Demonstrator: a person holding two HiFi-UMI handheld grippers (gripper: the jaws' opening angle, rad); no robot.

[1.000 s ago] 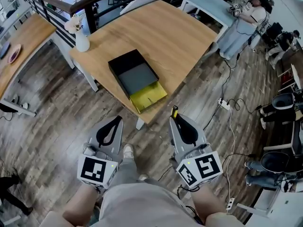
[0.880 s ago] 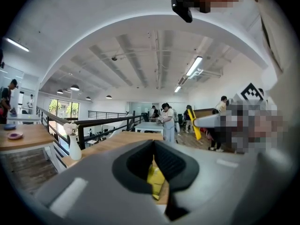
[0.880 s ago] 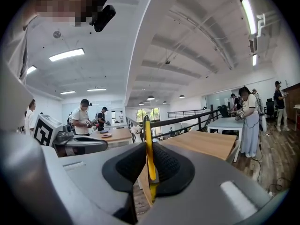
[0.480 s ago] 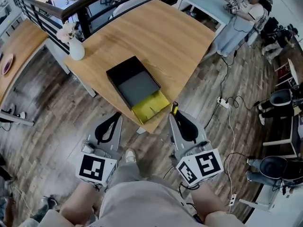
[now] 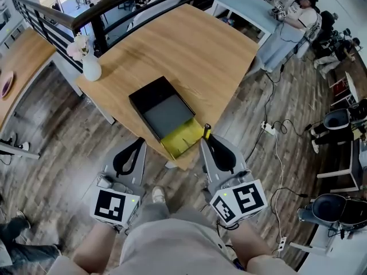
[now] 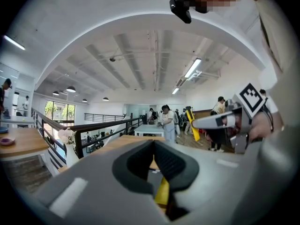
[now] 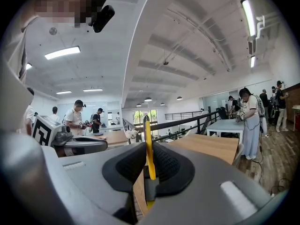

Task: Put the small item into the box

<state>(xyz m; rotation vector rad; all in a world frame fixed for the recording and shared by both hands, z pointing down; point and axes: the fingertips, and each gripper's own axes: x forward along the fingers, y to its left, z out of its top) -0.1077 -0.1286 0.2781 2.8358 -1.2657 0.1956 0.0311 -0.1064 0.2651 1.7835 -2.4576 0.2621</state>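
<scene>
A black box (image 5: 166,110) with a grey floor and a yellow front flap (image 5: 182,137) lies open near the front corner of the wooden table (image 5: 189,44). My right gripper (image 5: 206,139) is shut on a thin yellow item with a dark tip (image 5: 207,132), held upright just off the table's edge, right of the flap. In the right gripper view the yellow item (image 7: 147,130) stands clamped between the jaws of the right gripper (image 7: 149,146). My left gripper (image 5: 139,143) hangs left of the flap, short of the table, shut with nothing in it; its jaws meet in the left gripper view (image 6: 153,146).
A white vase with flowers (image 5: 89,65) stands at the table's left corner. A dark railing (image 5: 86,16) runs behind the table. A person (image 5: 295,16) stands at a pale table at the back right. Cables and a power strip (image 5: 269,128) lie on the floor; chairs (image 5: 344,119) stand right.
The table and box have drawn nearer to both grippers. The yellow item now sits beside the yellow flap. Both grippers keep their hold and pose.
</scene>
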